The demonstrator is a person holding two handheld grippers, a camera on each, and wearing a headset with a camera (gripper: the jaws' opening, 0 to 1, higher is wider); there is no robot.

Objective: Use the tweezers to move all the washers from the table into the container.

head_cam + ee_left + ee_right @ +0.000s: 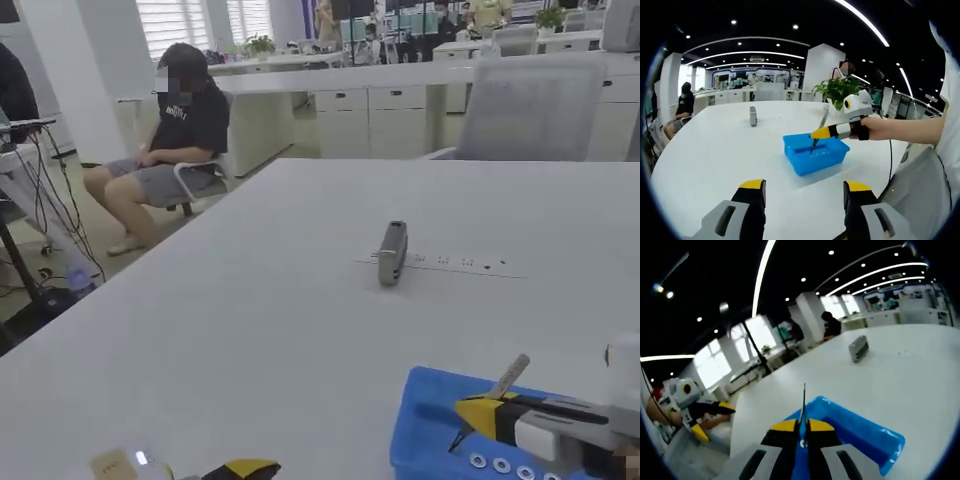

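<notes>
Head view: washers in container cut by frame edge | R claw pinches tweezers | L claw spread

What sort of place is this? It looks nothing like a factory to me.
Most likely an open-plan office: long white desks with drawer units beneath, a grey office chair pulled up to the big table, and blinds on the windows.
</notes>
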